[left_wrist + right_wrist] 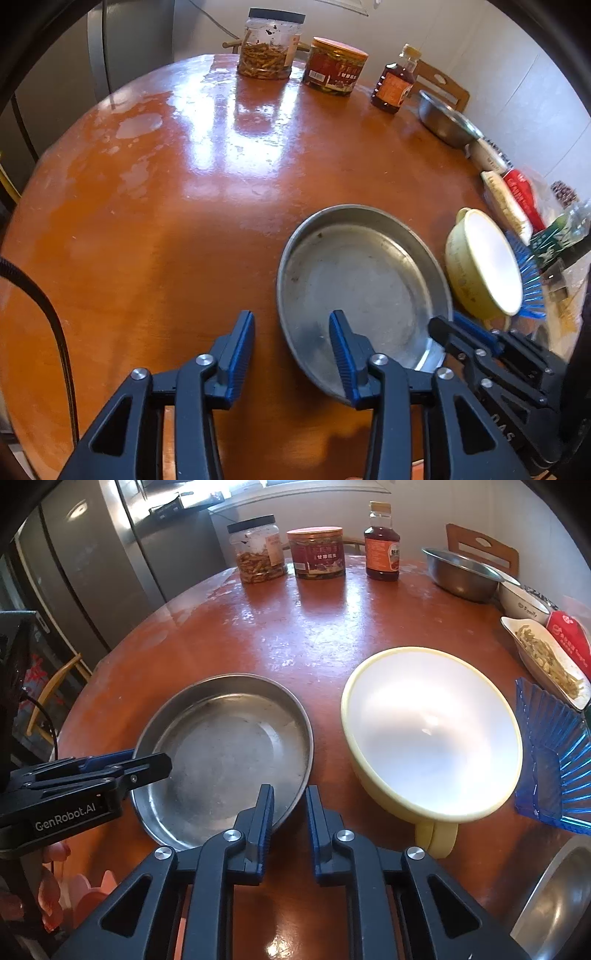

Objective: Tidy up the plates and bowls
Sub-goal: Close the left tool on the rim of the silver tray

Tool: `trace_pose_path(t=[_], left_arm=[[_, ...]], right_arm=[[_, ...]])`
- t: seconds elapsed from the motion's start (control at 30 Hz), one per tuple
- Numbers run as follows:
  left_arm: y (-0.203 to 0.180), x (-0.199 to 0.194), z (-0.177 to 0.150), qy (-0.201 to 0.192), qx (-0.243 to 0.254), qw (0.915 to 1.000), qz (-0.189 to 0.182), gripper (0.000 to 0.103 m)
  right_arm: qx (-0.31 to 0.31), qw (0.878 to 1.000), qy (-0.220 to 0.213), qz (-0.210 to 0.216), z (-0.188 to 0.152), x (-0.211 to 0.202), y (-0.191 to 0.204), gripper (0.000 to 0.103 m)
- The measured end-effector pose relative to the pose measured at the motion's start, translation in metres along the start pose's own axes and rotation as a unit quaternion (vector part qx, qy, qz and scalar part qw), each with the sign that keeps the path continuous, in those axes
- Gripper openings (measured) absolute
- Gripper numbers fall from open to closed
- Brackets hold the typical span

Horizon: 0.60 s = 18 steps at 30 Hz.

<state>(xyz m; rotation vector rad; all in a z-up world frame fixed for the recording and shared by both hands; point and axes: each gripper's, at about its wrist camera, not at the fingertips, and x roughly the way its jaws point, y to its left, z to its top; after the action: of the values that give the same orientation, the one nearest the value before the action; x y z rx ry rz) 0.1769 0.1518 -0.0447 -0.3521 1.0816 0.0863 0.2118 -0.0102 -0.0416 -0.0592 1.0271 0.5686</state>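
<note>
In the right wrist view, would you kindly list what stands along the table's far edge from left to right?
Clear jar with a black lid → red-labelled tin → bottle of dark liquid → steel bowl → white bowl.

Round table [314, 635]: wood, glossy lacquer, worn dull in patches. Shallow pan [225, 753] – bare metal, scuffed and matt. Yellow bowl [432, 734]: smooth, glossy, apparently plastic. Blue ribbed dish [554, 753] – translucent plastic. Gripper fingers [236, 354]: matt black plastic, ribbed blue pads.
</note>
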Motion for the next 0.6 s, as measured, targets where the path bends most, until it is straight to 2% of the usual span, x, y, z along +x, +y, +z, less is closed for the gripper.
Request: trace_pose_path(t=[0.07,0.33,0.6], left_arm=[[-0.001,0.001,-0.001,0.002,0.004,1.0,-0.001,0.023],[-0.005,-0.003,-0.006,-0.004,0.01,0.9999,0.009,0.023],[-0.013,-0.033,-0.01,-0.038,0.022,0.9987,0.026,0.023]], right_arm=[[0.001,1.0,0.0,0.001,0.0,0.0,0.0,0.017],[0.001,1.0,-0.005,0.004,0.0,-0.003,0.001,0.017],[-0.005,1.0,-0.025,0.013,0.002,-0.019,0.005,0.017]])
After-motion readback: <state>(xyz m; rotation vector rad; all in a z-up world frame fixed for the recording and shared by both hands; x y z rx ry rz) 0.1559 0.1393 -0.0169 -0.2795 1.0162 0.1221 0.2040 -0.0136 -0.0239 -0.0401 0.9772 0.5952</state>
